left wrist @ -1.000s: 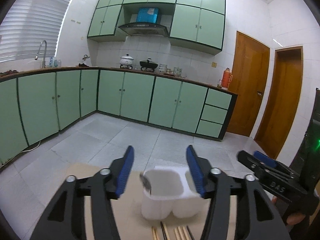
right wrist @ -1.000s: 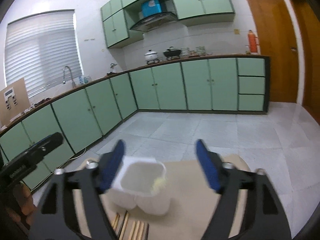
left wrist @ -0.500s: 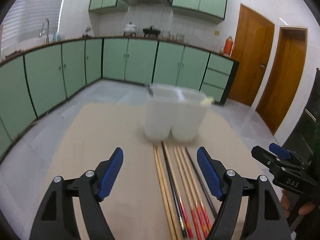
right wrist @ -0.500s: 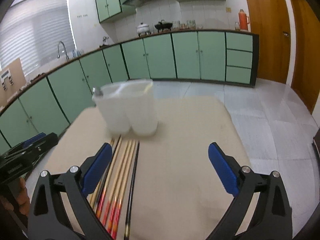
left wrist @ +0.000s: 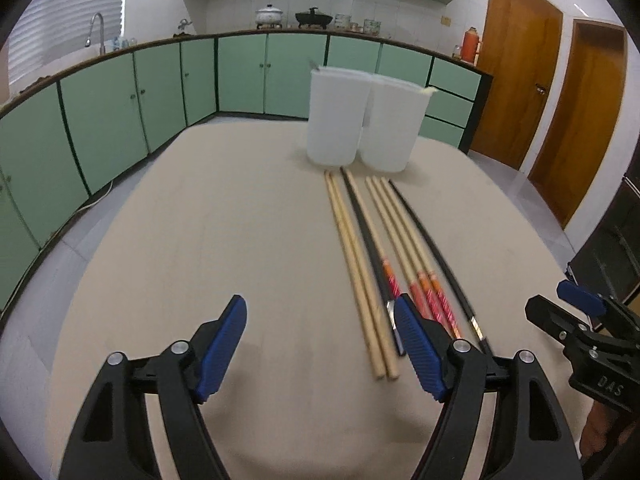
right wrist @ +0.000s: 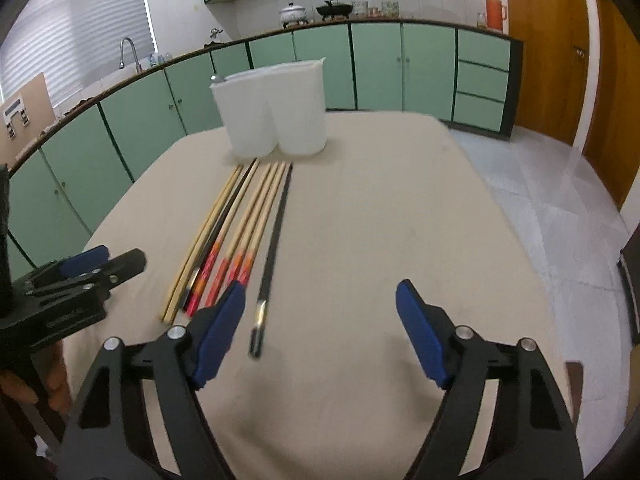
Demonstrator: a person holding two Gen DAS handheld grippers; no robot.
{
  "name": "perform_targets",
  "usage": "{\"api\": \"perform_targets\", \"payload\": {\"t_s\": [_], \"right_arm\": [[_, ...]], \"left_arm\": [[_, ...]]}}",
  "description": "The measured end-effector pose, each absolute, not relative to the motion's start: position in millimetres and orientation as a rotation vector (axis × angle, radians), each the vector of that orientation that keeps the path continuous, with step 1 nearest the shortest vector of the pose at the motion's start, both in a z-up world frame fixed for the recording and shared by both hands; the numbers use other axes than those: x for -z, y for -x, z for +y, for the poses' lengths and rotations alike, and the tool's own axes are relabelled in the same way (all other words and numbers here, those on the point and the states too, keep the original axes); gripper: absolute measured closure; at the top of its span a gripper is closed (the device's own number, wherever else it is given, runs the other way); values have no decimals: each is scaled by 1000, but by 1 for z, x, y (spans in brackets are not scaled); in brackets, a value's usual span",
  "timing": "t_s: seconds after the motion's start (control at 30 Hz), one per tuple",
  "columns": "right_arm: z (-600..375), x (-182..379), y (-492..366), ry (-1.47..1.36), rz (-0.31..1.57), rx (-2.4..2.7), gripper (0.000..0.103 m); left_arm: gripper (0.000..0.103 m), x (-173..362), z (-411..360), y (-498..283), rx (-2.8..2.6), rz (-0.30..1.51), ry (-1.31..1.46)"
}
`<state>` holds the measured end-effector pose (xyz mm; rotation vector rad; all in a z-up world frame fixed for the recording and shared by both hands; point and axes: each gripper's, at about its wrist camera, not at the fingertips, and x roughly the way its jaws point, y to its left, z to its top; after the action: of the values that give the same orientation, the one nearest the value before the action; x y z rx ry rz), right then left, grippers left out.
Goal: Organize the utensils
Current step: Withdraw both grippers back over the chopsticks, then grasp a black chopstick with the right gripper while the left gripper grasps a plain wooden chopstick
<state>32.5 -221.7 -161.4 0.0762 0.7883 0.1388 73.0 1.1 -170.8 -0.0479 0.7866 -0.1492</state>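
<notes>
Several chopsticks [left wrist: 384, 248] lie side by side on a beige table [left wrist: 224, 240], tips toward a white two-compartment holder [left wrist: 362, 118] at the far end. They are plain wood, black, and wood with red-orange ends. My left gripper [left wrist: 322, 350] is open and empty, low over the table's near end, its right finger beside the chopsticks' ends. In the right wrist view my right gripper [right wrist: 320, 334] is open and empty, just right of the chopsticks [right wrist: 236, 236], with the holder [right wrist: 276, 110] beyond. A metal utensil tip shows in the holder's left compartment.
The right gripper shows at the left wrist view's right edge [left wrist: 580, 340]; the left gripper shows at the right wrist view's left edge [right wrist: 68, 284]. Green kitchen cabinets [left wrist: 120, 104] and tiled floor [right wrist: 552, 200] surround the table. Wooden doors [left wrist: 516, 64] stand at the right.
Both grippers have pulled back and lowered from near the holder to the table's near end. The chopsticks now lie in full view ahead. Both stay open.
</notes>
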Motion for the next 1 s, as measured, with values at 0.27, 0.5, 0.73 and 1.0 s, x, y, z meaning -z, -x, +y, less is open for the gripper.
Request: {"api": "perform_targets", "payload": {"t_s": [0.27, 0.5, 0.73, 1.0], "right_arm": [[-196, 180, -12, -25, 754, -154, 48], [-189, 189, -13, -11, 765, -160, 63], [-181, 196, -17, 19, 784, -167, 84], [-187, 195, -17, -6, 785, -177, 97]], "left_arm": [[29, 178, -5, -51, 162, 710, 30], [31, 180, -5, -45, 155, 683, 35], [32, 183, -9, -44, 161, 706, 27], [40, 193, -13, -51, 153, 773, 8]]}}
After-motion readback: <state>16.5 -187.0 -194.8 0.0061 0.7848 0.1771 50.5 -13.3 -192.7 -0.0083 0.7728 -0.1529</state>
